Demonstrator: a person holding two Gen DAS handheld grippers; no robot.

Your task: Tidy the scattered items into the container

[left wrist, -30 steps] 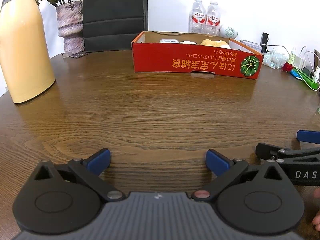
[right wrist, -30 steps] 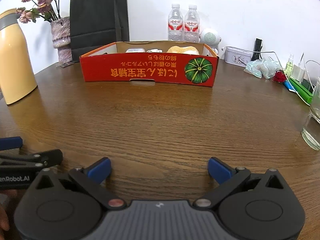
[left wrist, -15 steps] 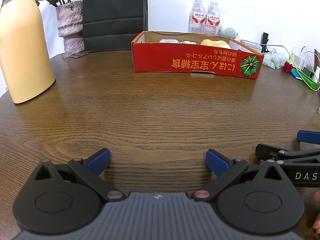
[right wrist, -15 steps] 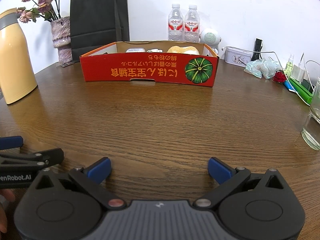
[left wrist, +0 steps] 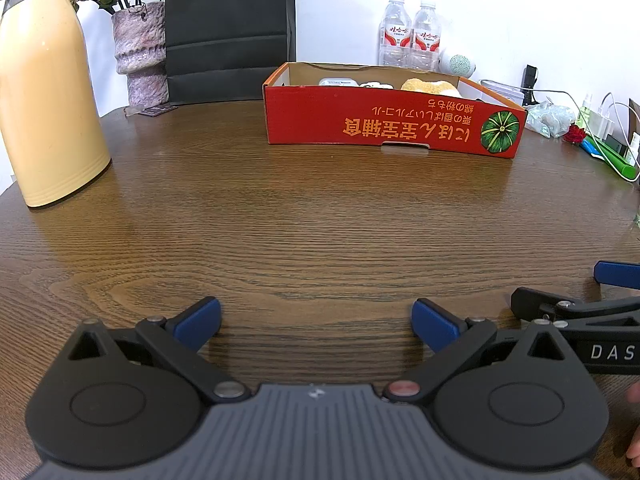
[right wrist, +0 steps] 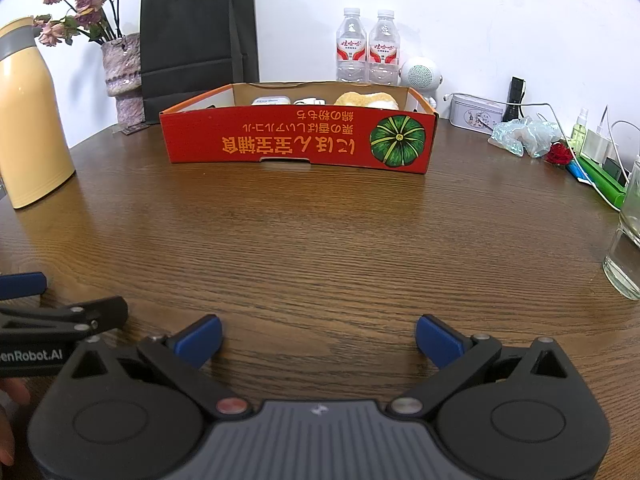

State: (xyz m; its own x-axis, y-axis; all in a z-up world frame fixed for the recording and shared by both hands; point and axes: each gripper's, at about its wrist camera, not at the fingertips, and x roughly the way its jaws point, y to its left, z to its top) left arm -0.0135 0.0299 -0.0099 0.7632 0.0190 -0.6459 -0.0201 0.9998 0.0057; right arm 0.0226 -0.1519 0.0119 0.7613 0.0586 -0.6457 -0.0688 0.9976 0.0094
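A shallow red cardboard box [left wrist: 392, 126] [right wrist: 296, 138] with a green pumpkin print stands at the far middle of the round wooden table. Inside it I see a yellow sponge-like item [left wrist: 428, 85] [right wrist: 366, 100] and small white items [right wrist: 272, 101]. My left gripper [left wrist: 316, 318] rests low at the near edge, open, nothing between its blue pads. My right gripper [right wrist: 318, 336] sits beside it, also open and empty. Each gripper's side shows in the other's view. The table between the grippers and the box carries no loose items.
A tall yellow thermos [left wrist: 44, 96] [right wrist: 28, 120] stands at the left. A vase with dried flowers [right wrist: 122, 76], a black paper bag [right wrist: 198, 32] and two water bottles [right wrist: 366, 48] line the back. A glass [right wrist: 626, 256], cables, a tin and a plastic bag crowd the right edge.
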